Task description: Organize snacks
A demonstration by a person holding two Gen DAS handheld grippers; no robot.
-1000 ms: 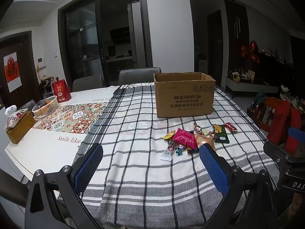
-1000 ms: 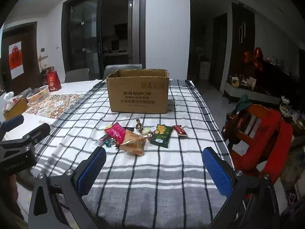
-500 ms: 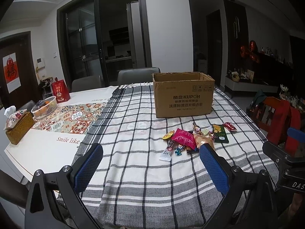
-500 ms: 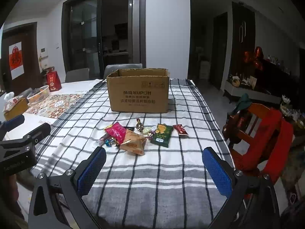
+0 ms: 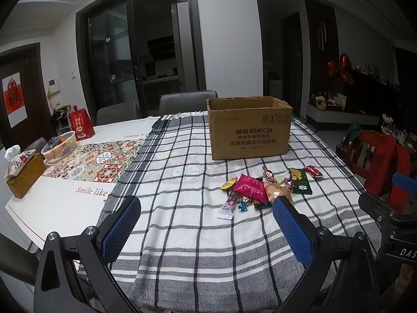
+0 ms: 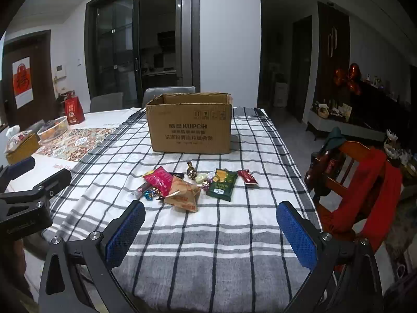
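Observation:
A pile of snacks lies on the checked tablecloth: a pink packet (image 5: 249, 188) (image 6: 159, 180), an orange-brown packet (image 6: 183, 193), a green packet (image 6: 221, 184) (image 5: 300, 184), a red packet (image 6: 248, 178) and several small wrapped candies. An open cardboard box (image 5: 249, 127) (image 6: 189, 123) stands upright behind the pile. My left gripper (image 5: 206, 230) is open and empty, near the table's front edge, short of the pile. My right gripper (image 6: 211, 234) is open and empty, also in front of the pile.
A white basket (image 5: 60, 146), a woven tissue box (image 5: 24, 172) and a red gift bag (image 5: 81, 124) stand on the left of the table. A wooden chair with red cloth (image 6: 362, 182) stands at the right. Grey chairs (image 5: 187, 101) are behind the table.
Both grippers stay open and nearly still. The snacks and the box have not moved.

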